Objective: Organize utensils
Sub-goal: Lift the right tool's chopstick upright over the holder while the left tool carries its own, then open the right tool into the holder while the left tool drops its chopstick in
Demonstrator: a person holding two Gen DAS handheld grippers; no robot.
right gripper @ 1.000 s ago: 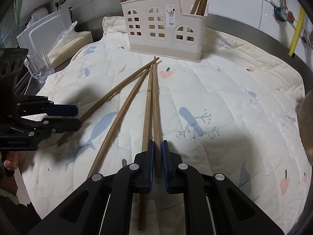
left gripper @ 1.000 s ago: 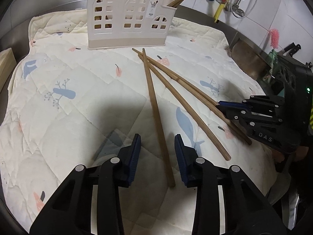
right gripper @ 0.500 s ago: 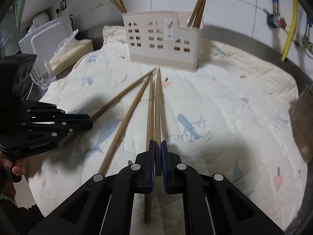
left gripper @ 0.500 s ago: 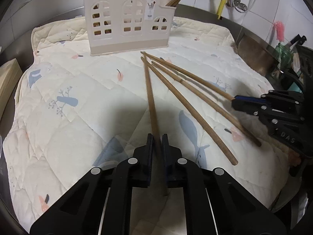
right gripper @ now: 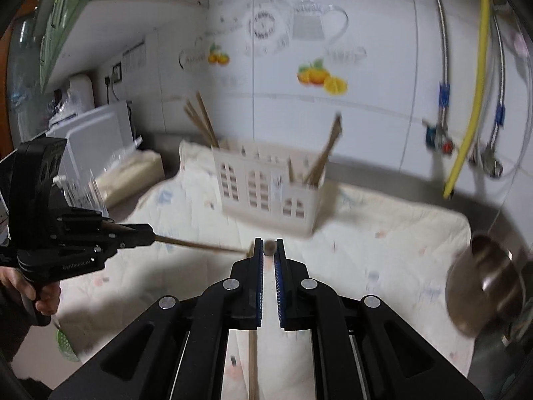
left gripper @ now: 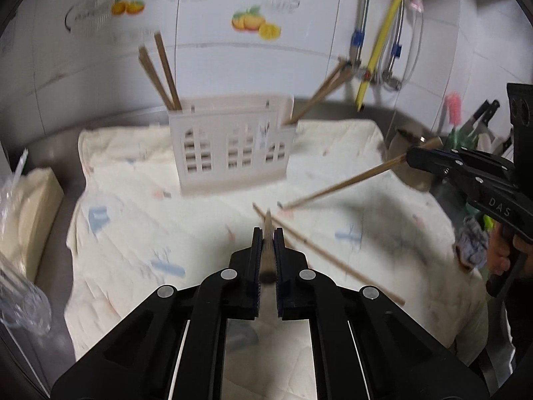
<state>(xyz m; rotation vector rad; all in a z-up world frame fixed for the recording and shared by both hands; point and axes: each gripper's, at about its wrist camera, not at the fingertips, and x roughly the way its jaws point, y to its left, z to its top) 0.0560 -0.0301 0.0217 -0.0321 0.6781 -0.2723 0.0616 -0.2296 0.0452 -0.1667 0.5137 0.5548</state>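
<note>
Both views motion-blurred. Landmark: cream utensil holder (left gripper: 233,153) with window cut-outs, standing on the quilted mat (left gripper: 133,233) against the tiled wall. Left gripper (left gripper: 266,233) pressed together on one chopstick (left gripper: 267,233), seen end-on between the pads, tip pointing toward the holder's front face and lifted off the mat. Right gripper (right gripper: 269,245) likewise pinching a second chopstick (left gripper: 343,181), its end a dark round spot between the pads in the right wrist view; in the left wrist view it slants down from the gripper, to the right of the holder, toward the mat in front of it. Two loose chopsticks (left gripper: 326,256) lie on the mat in front of the holder. More chopsticks (left gripper: 160,73) stand in the holder's left and right end compartments. Steel pot (right gripper: 483,286) to the right of the holder, off the mat.
</note>
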